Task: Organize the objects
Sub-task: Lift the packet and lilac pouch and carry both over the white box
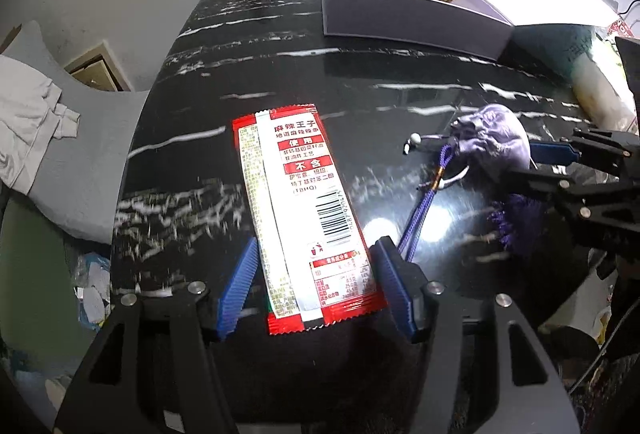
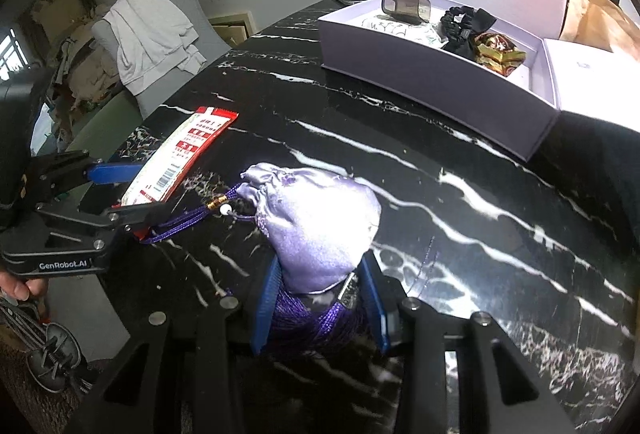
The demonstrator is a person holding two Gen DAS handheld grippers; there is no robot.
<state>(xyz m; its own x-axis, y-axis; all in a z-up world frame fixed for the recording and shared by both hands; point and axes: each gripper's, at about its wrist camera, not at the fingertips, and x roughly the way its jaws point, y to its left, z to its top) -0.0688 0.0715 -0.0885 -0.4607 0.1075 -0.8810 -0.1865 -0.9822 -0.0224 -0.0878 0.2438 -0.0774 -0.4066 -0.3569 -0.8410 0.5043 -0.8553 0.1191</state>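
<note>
A red and white snack packet [image 1: 304, 210] lies flat on the black marble table [image 1: 280, 34]. My left gripper [image 1: 316, 286] is open, its blue pads on either side of the packet's near end. My right gripper [image 2: 320, 298] is shut on a lilac satin pouch [image 2: 316, 222] with a purple cord and tassel, gripping its near end. The pouch [image 1: 496, 146] and right gripper [image 1: 560, 170] show at the right of the left wrist view. The packet [image 2: 180, 158] and left gripper [image 2: 120, 190] show at the left of the right wrist view.
An open lilac box [image 2: 432, 82] stands at the back of the table, holding a dark case [image 2: 406, 7], a black scrunchie [image 2: 464, 26] and a gold wrapped item [image 2: 498, 52]. Its lid [image 2: 592, 82] lies beside it. A chair with white cloth [image 2: 152, 34] stands left.
</note>
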